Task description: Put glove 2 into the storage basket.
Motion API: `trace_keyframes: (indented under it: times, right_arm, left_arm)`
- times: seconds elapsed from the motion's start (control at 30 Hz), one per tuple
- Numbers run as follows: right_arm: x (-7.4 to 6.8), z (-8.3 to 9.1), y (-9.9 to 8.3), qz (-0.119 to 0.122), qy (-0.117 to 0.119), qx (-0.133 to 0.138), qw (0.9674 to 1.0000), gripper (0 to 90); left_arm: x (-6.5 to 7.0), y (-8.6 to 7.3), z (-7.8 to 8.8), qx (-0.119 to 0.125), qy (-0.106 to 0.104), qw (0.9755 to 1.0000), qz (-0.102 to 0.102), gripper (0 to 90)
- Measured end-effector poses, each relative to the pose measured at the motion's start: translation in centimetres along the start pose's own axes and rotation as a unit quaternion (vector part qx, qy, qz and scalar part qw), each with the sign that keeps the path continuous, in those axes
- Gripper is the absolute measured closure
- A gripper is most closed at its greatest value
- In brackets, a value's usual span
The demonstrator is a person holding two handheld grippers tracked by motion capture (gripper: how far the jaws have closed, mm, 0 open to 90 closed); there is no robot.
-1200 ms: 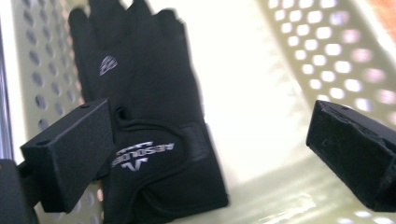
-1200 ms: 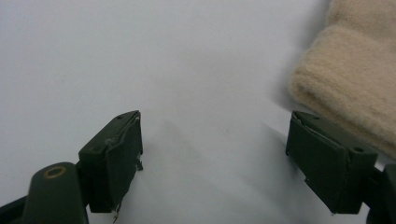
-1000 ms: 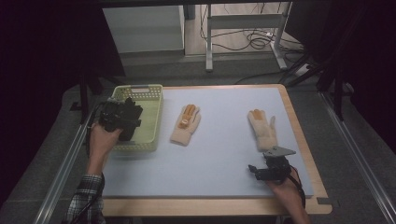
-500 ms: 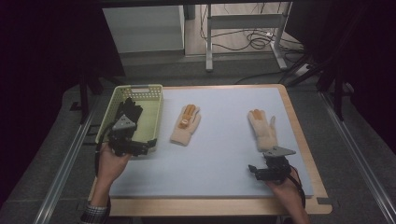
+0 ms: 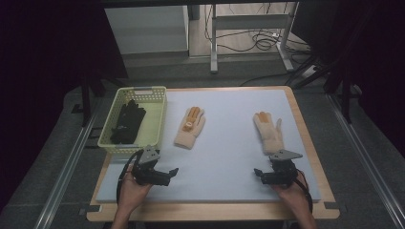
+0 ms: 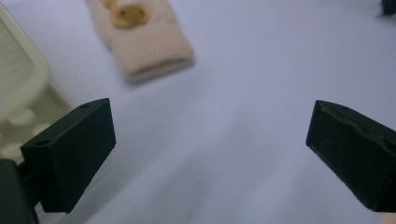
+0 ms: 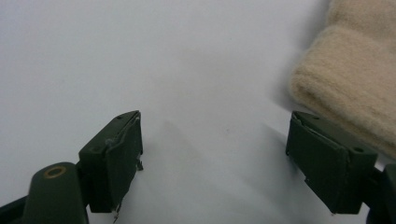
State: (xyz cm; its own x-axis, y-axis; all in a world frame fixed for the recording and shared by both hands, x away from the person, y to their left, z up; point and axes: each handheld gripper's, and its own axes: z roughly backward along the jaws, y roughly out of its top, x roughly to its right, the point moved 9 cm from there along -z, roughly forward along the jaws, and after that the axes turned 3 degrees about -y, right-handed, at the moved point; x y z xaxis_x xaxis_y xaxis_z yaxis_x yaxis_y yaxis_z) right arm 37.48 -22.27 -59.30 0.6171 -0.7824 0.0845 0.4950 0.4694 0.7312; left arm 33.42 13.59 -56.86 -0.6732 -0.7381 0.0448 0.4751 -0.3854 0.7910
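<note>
1. Gloves: two beige knit ones lie flat on the pale blue mat [image 5: 229, 143], well apart from each other, cuffs toward the person.
2. Left beige glove [image 5: 190, 128] sits just beside the yellow-green basket [image 5: 157, 119]; orange patches show on its back. In the left gripper view its cuff [image 6: 154, 58] lies ahead of the jaws, blurred.
3. Right beige glove [image 5: 268, 131] lies toward the mat's right edge. In the right gripper view its cuff [image 7: 345, 88] is just beside the right-hand jaw; whether they touch, cannot tell.
4. Dark gloves [image 5: 128, 122] lie bundled inside the basket, at the table's left side.
5. Left gripper [image 5: 168, 174] is low over the mat's near left corner, below the basket. Jaws spread wide, nothing between them but bare mat. Basket wall [image 6: 23, 93] shows at that view's left.
6. Right gripper [image 5: 259, 174] is at the mat's near right, near the right glove's cuff. Jaws spread wide, holding nothing.
7. Wooden table [image 5: 305, 129] edge frames the mat.
</note>
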Motion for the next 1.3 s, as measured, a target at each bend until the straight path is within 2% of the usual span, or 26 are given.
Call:
trace_keyframes:
  times: [0.1,0.2,0.37,0.43,0.53,0.8,0.9,1.0,1.1,1.2,1.3]
  right_arm:
    - [0.0,0.0,0.0,0.0,0.0,0.0,1.0,18.6]
    - [0.0,0.0,0.0,0.0,0.0,0.0,1.0,18.6]
    - [0.0,0.0,0.0,0.0,-0.002,0.0,1.0,18.0]
    - [0.0,0.0,0.0,0.0,-0.002,0.0,1.0,18.1]
    - [0.0,0.0,0.0,0.0,-0.002,0.0,1.0,18.5]
    - [-0.2,0.4,0.0,-0.008,0.007,0.004,0.9999,26.8]
    - [-0.1,1.2,0.1,-0.016,0.015,0.004,0.9998,34.0]
    - [0.8,2.7,1.2,-0.016,0.003,0.026,0.9995,42.5]
    - [2.6,3.7,2.4,-0.025,-0.018,0.036,0.9989,49.8]
    - [4.7,3.8,3.6,-0.036,-0.031,0.036,0.9982,54.5]
    - [6.5,3.1,4.8,-0.037,-0.044,0.032,0.9978,55.1]
  left_arm:
    - [-0.1,-1.1,-1.0,-0.025,0.011,0.9996,-0.007,2.0]
    - [-0.1,-2.0,-1.8,-0.036,0.011,0.9993,-0.004,2.0]
    - [-0.5,-3.5,-2.9,-0.063,0.026,0.9977,-0.007,2.0]
    - [-0.7,-3.5,-2.9,-0.058,0.022,0.998,0.012,2.1]
    - [-0.9,-3.7,-3.1,-0.066,0.008,0.9973,0.03,2.4]
    - [-0.9,-3.7,-3.1,-0.065,0.009,0.9974,0.031,2.3]
    - [-0.9,-3.7,-3.1,-0.064,0.009,0.9974,0.032,2.3]
    - [-0.9,-3.7,-3.1,-0.064,0.009,0.9974,0.032,2.3]
    - [-0.9,-3.7,-3.1,-0.064,0.009,0.9974,0.031,2.3]
    - [-0.9,-3.7,-3.1,-0.065,0.008,0.9973,0.032,2.3]
    - [-0.9,-3.7,-3.1,-0.065,0.008,0.9973,0.033,2.3]
